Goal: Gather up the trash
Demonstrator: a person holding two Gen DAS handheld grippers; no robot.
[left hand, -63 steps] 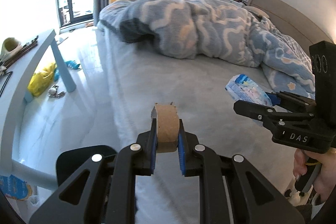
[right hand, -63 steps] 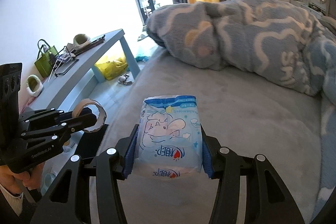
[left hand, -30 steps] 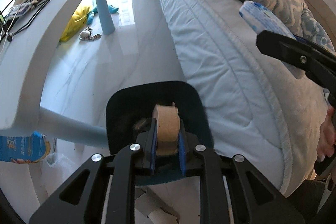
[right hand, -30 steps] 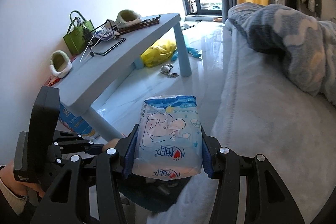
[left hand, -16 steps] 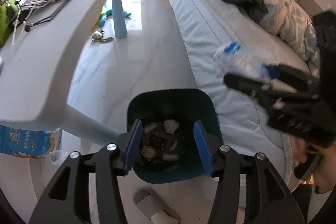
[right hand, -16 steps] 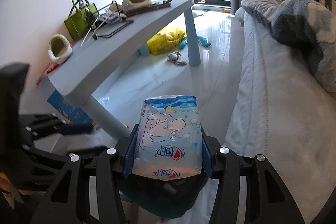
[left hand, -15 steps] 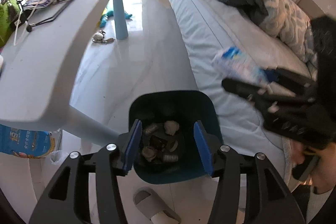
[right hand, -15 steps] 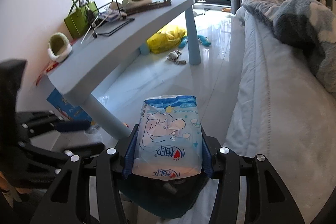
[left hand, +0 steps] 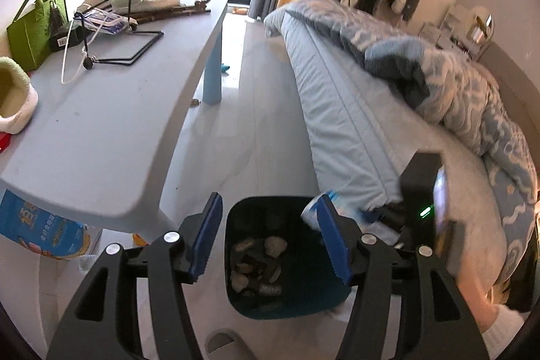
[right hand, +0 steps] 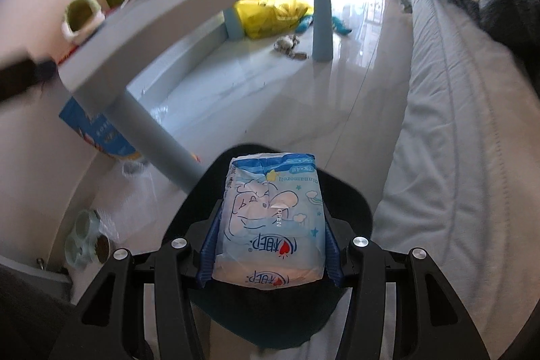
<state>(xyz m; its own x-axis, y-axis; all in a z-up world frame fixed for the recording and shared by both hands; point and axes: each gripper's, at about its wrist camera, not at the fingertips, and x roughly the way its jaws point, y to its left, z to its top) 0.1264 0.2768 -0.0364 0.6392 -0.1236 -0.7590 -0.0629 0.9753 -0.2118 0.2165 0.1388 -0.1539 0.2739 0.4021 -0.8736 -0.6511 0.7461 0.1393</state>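
Note:
A dark teal bin [left hand: 290, 306] stands on the floor between the table and the bed, with several scraps of trash [left hand: 256, 262] inside. My left gripper [left hand: 268, 208] hangs above it, jaws opening, nothing between the blue pads. My right gripper [right hand: 270, 218] is shut on a blue-and-white tissue pack [right hand: 270, 225] and holds it right over the bin [right hand: 354, 201]. In the left wrist view the pack [left hand: 314, 211] shows at the bin's right rim, with the blurred right gripper [left hand: 405, 218] behind it.
A grey-blue table [left hand: 101, 130] carries a green bag [left hand: 30, 32], slippers and wire stands. The bed [left hand: 354, 123] with a patterned blanket [left hand: 455, 83] lies to the right. A yellow bag [right hand: 270, 12] and small items lie on the floor; a slipper [left hand: 222, 339] sits near the bin.
The left gripper opened, let the cardboard roll drop into the bin, and rose. The right gripper came down with the tissue pack to just over the bin.

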